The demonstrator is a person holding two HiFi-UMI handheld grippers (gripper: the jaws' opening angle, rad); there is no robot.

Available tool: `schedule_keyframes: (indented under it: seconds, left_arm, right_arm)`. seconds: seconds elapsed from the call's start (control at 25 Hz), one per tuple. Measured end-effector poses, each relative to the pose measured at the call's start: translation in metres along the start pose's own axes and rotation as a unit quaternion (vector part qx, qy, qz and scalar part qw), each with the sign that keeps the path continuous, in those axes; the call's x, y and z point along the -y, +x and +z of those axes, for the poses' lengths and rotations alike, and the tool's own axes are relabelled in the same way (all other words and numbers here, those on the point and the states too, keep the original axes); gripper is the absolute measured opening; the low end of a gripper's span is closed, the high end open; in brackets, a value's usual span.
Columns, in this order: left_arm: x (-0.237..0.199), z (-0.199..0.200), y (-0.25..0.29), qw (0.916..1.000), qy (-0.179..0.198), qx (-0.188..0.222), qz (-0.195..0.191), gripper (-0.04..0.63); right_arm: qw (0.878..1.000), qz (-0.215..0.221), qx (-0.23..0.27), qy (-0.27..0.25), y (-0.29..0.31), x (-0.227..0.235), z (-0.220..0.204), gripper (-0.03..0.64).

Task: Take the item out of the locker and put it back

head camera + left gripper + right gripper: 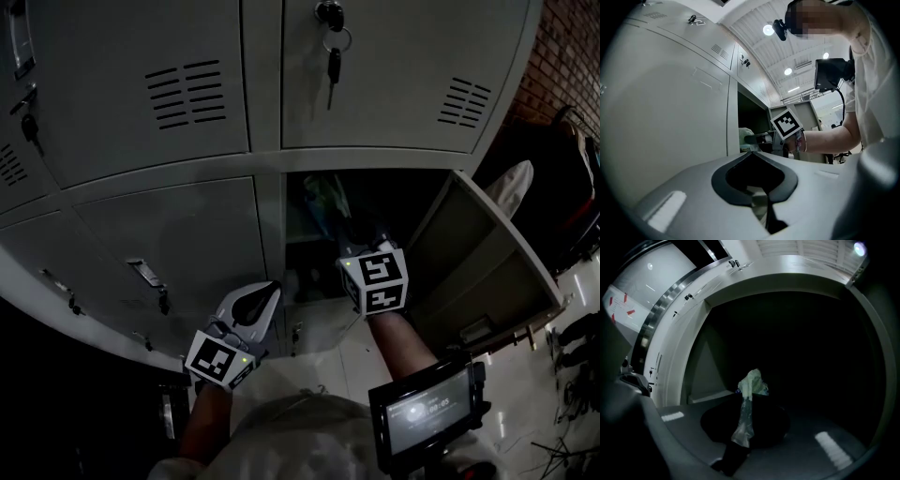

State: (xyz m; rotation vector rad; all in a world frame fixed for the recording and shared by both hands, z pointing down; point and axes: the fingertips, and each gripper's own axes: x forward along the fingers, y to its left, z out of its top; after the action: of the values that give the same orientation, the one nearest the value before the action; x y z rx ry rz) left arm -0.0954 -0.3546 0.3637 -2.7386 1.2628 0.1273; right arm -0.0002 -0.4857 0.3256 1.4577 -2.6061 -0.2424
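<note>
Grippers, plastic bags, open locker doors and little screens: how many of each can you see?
Grippers: 2, the left gripper and the right gripper
Plastic bag: 1, pinched by the right gripper
Open locker door: 1
Screen: 1
Total: 5

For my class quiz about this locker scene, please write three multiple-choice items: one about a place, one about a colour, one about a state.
1. Where does the right gripper reach?
A) into the open locker
B) onto a table
C) into a drawer

2. What colour is the bag?
A) red
B) pale green
C) black

3. How is the right gripper?
A) open and empty
B) shut on the bag
C) shut on a bottle

Answers:
1 A: the head view shows it inside the dark compartment, beside the swung-out door.
2 B: it looks pale green in the right gripper view.
3 B: the fingers pinch the bag's neck there.
</note>
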Motion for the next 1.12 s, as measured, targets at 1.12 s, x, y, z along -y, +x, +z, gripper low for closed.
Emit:
schedule_keyframes:
  seconds: [1.12]
  left_arm:
    - [0.071,0.015,-0.087,0.9999,-0.012,0.003,0.0,0.006]
  right_arm:
    - [0.998,0.025,0.054,0.016,-0.212,-0.085,-0.007,0.008]
